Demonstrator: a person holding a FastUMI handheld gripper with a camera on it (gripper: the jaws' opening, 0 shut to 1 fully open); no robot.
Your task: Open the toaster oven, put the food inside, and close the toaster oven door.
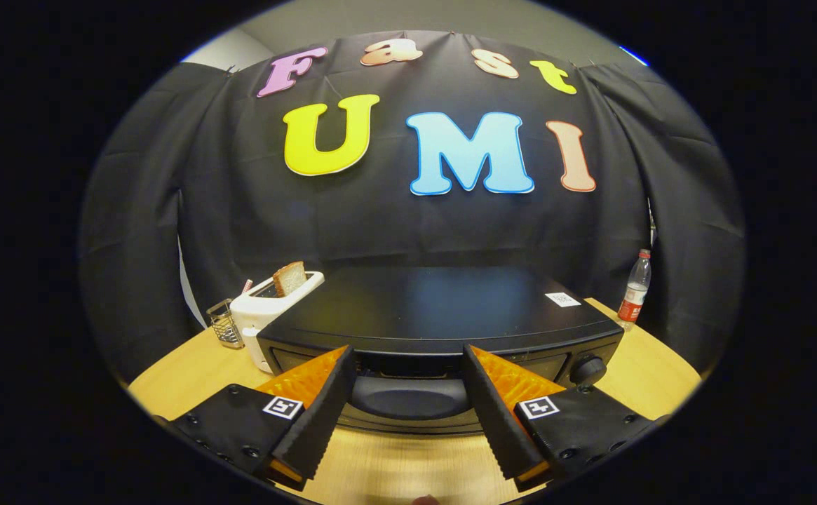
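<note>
Toaster oven point(443, 315) sits dead ahead at frame centre, its door handle point(408, 398) running crosswise between the tongs point(408, 382), which gape open, gripping nothing.

One toaster oven point(443, 315) — one toaster point(268, 308), one bottle point(636, 287), one basket point(224, 324).

1. Even, moderately bright overhead light; soft sheen on the oven point(436, 308) top.
2. Faint shadow under the oven door on the table point(394, 470).
3. Strong fisheye bending toward edges.
4. Focus sharp throughout; gripper point(408, 365) fingers spread apart, crisp.
</note>
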